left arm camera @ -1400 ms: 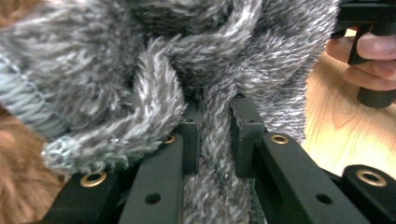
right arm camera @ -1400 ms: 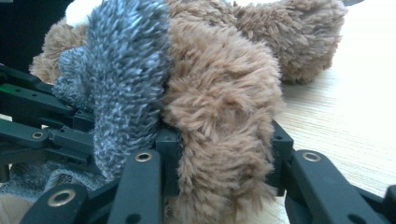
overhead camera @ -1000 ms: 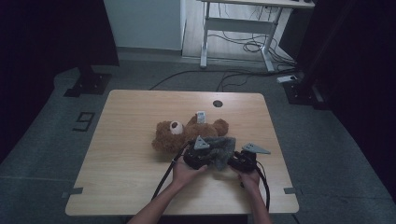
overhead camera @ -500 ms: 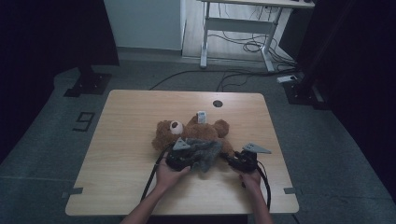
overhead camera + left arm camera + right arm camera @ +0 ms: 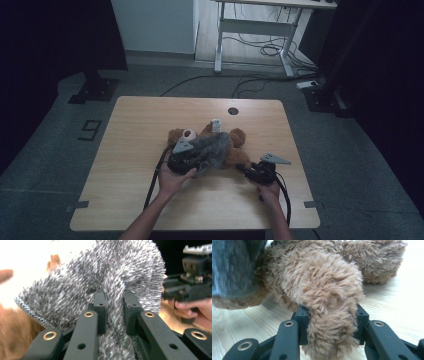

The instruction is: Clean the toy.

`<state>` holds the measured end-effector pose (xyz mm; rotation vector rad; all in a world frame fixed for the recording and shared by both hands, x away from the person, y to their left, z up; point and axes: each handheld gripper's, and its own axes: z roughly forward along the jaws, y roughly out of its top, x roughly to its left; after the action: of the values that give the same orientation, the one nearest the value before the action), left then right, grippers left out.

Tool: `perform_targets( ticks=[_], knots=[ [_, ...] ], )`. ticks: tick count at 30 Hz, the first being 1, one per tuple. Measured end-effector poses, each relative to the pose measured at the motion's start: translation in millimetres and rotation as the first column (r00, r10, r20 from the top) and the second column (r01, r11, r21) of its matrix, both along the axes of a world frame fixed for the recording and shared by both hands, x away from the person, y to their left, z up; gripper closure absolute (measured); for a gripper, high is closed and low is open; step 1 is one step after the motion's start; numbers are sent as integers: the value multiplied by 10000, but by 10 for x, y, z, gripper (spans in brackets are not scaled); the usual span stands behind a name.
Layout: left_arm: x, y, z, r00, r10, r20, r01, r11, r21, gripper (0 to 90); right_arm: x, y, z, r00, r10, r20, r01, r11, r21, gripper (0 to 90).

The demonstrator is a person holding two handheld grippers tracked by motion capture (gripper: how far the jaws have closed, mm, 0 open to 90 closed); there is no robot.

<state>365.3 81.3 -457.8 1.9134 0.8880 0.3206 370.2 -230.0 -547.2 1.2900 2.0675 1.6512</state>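
Note:
A brown teddy bear [image 5: 235, 152] lies on its back in the middle of the wooden table [image 5: 135, 125], head to the left. A fuzzy grey knit garment [image 5: 212, 147] is draped over its body. My left gripper [image 5: 192, 160] is shut on a fold of that grey garment [image 5: 112, 285], holding it just above the bear. My right gripper [image 5: 246, 170] is shut on the bear's leg [image 5: 329, 315], low on the table at the bear's right. In the left gripper view the right gripper [image 5: 195, 282] and the hand holding it show at the far right.
A small white tag or box [image 5: 216, 124] rests by the bear's far side. A round cable hole [image 5: 233, 111] sits near the table's back edge. Beyond the table are a desk frame [image 5: 260, 35] and floor cables. Bare wood lies left and front.
My left gripper has carried the grey garment leftward and slightly up, over the bear's body toward its head. The right gripper has stayed put on the leg.

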Motion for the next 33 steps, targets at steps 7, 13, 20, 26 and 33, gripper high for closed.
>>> perform_targets(
  ticks=[7, 13, 20, 26, 33],
  knots=[
    [145, 211, -247, 9960, 656, -612, -632, 9972, 398, 757, 3, -3, -4, 9999, 105, -7, -105, 9999, 101, 609],
    [-2, 544, -253, 9946, 921, -477, -916, 9957, 126, 757, 8, -7, -13, 9998, 183, -12, -183, 9998, 128, 609],
    [-78, 946, -300, 9832, 1684, -706, -1711, 9847, -342, 757, 10, -4, -16, 9999, 159, 5, -159, 9998, 135, 609],
    [-85, 766, -67, 9917, 1263, -253, -1277, 9897, -650, 757, 15, -8, -23, 9999, 116, -31, -115, 9998, 184, 609],
    [62, 68, 84, 9999, 26, -170, -33, 9993, -367, 757, 5, 5, -22, 10000, 78, -1, -78, 9998, 157, 609]
  ],
)
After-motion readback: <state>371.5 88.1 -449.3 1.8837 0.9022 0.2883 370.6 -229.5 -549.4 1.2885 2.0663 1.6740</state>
